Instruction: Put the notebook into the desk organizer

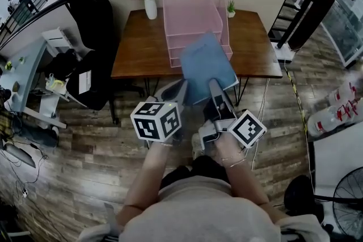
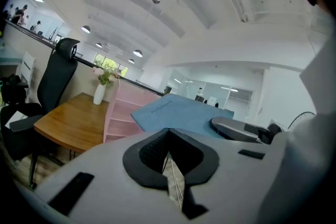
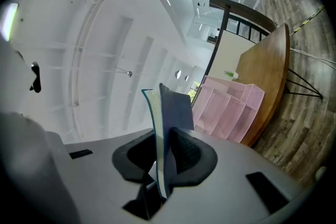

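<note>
Notebook (image 1: 207, 65), blue-covered, is held in the air by the right tongs (image 1: 215, 88), which are clamped on its near edge. It hangs over the front edge of the bench (image 1: 139, 48), with its far end up against the mouths of the pink desk organizer (image 1: 193, 14). From the head view it cannot be told whether it touches a tray. In the right gripper view the notebook (image 3: 167, 128) stands edge-on between the pads, its page block showing.

The left tongs (image 1: 178, 88) hover just beside the notebook's near left corner, drawn to a narrow slit with nothing clearly in them.

Bare wood lies open to the left of the organizer. A vase of flowers (image 1: 150, 7) stands at its back left and a small plant (image 1: 231, 8) at its back right. The notebook hides the lower tray fronts.
</note>
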The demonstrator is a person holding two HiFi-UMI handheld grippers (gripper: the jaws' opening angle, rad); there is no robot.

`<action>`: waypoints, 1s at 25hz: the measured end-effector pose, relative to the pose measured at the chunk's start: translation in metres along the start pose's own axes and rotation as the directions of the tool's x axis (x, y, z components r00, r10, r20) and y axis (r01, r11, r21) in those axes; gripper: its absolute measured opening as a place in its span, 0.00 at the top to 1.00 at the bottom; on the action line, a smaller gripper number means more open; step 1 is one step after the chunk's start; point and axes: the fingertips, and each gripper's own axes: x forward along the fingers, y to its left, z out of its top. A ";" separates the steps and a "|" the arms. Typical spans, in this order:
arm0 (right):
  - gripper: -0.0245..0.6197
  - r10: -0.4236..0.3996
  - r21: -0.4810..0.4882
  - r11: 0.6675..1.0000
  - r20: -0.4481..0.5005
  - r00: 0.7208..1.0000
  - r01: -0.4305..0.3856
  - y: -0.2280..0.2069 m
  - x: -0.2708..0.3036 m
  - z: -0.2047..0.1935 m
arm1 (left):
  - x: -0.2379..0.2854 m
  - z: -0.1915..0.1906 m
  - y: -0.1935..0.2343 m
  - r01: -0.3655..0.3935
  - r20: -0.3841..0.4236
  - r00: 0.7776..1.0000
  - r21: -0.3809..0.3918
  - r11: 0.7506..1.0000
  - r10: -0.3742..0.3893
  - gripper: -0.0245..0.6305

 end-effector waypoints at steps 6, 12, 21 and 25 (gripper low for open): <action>0.85 0.061 0.006 0.998 0.004 0.998 -0.061 -0.008 0.057 0.030 | 0.039 0.039 0.019 -0.017 0.042 0.999 0.026 1.000 0.016 0.95; 0.85 0.092 0.023 0.996 -0.027 0.995 -0.091 -0.020 0.110 0.047 | 0.074 0.066 0.045 -0.060 0.060 0.996 0.023 0.998 0.059 0.95; 0.85 0.122 0.046 0.992 -0.088 0.989 -0.119 -0.045 0.164 0.065 | 0.126 0.090 0.065 -0.097 0.082 0.992 0.022 0.995 0.095 0.95; 0.85 0.127 0.058 0.991 -0.110 0.986 -0.121 -0.056 0.174 0.069 | 0.143 0.087 0.072 -0.116 0.075 0.991 0.001 0.993 0.115 0.95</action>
